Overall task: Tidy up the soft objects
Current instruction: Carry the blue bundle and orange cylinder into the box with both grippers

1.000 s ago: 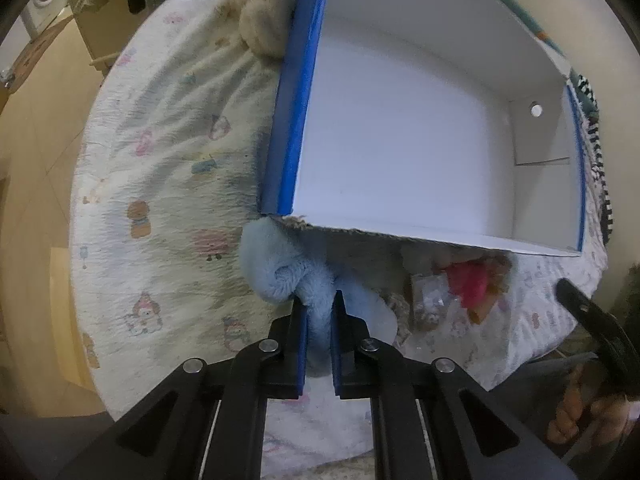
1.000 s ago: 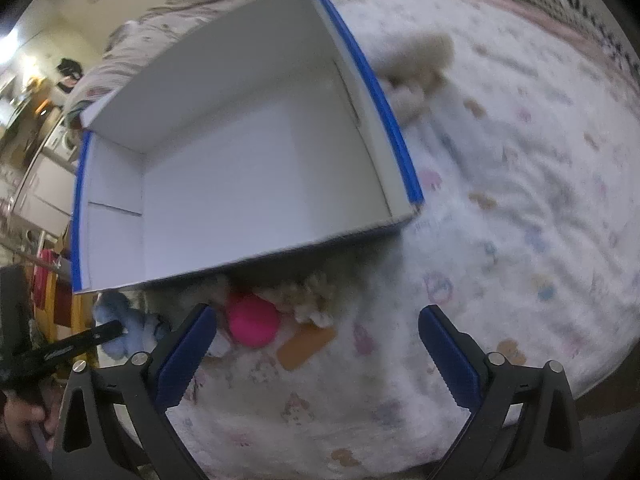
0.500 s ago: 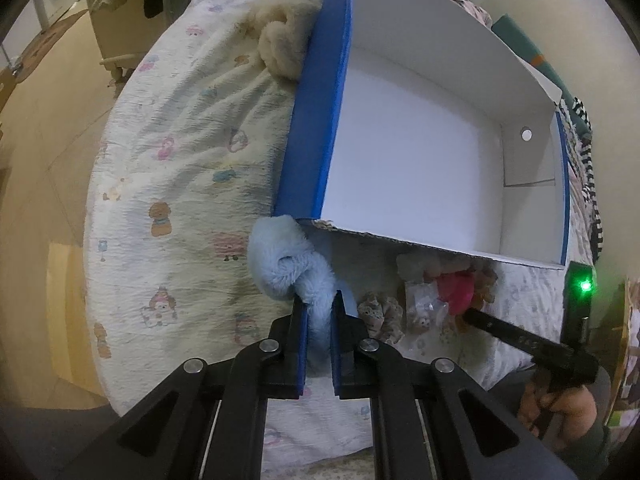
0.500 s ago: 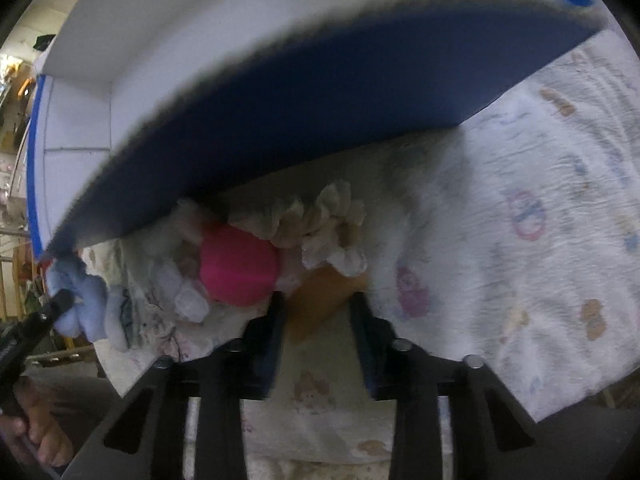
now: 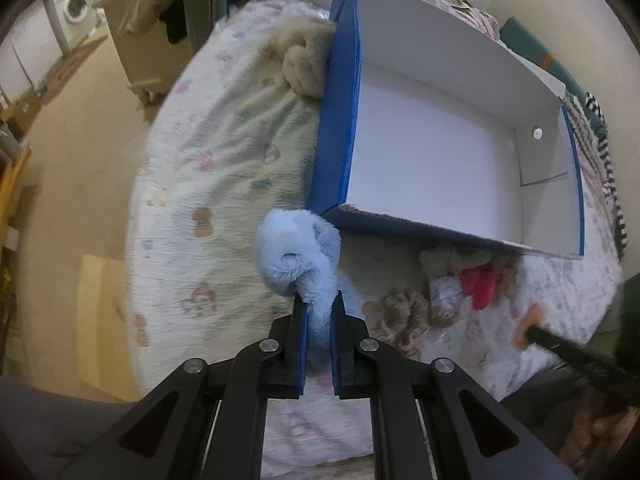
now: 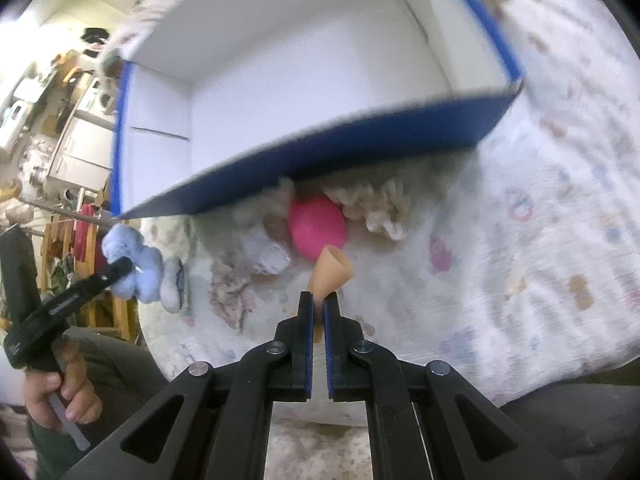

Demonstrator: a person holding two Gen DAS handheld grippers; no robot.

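Observation:
My left gripper (image 5: 318, 300) is shut on a fluffy light-blue plush (image 5: 298, 256), held just off the near left corner of the blue box with a white inside (image 5: 432, 148). It also shows in the right wrist view (image 6: 132, 258). My right gripper (image 6: 319, 300) is shut on a flat orange soft piece (image 6: 331, 270), lifted a little above the bed. A pink ball (image 6: 318, 232), a cream plush (image 6: 376, 208) and small beige plush toys (image 5: 400, 312) lie on the sheet in front of the box.
A patterned white bed sheet (image 5: 208, 200) covers the bed; its edge drops to the floor at left. A beige plush (image 5: 304, 60) lies against the box's far left side. A striped cloth (image 5: 604, 152) lies at the right. A washing machine (image 5: 74, 12) stands far left.
My right gripper closed on the orange piece and pulled back from the box, lifting it. My left gripper drew back slightly with the blue plush still held.

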